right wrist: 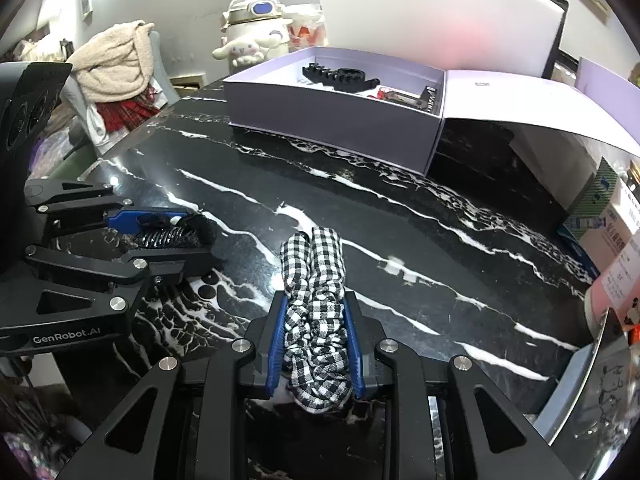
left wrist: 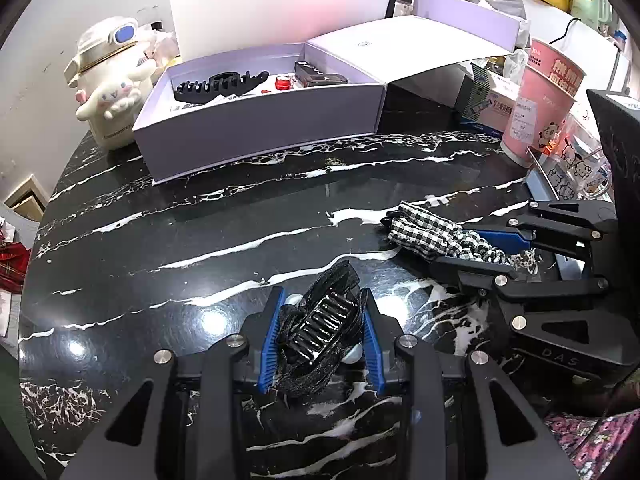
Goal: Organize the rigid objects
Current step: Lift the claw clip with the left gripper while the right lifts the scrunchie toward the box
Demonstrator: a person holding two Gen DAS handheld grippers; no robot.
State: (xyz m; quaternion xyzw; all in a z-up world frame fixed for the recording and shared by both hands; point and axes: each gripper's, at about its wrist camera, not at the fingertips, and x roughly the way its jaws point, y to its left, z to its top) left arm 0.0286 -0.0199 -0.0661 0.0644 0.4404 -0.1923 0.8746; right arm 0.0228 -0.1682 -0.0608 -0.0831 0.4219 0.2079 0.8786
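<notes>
Right now the left gripper (left wrist: 322, 332) is clamping the black claw clip (left wrist: 320, 328), right gripper (right wrist: 316, 344) is pinching the gingham scrunchie (right wrist: 316, 300), with the open box (left wrist: 256, 120) sitting at 11 o'clock from the left, nearer arm.

Two hair claws: one (left wrist: 320, 328) on table, one (left wrist: 220, 84) in box; one checked scrunchie (left wrist: 432, 236).

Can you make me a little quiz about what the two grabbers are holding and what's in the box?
1. What is the left gripper closed on?
2. True or false: the right gripper is squeezing a checked scrunchie.
3. Which is already lying in the white box? A) a black claw clip B) a banana C) a spoon

Key:
1. A sparkly black hair clip with pearl beads.
2. True.
3. A: the black claw clip lies at the box's left end.
</notes>
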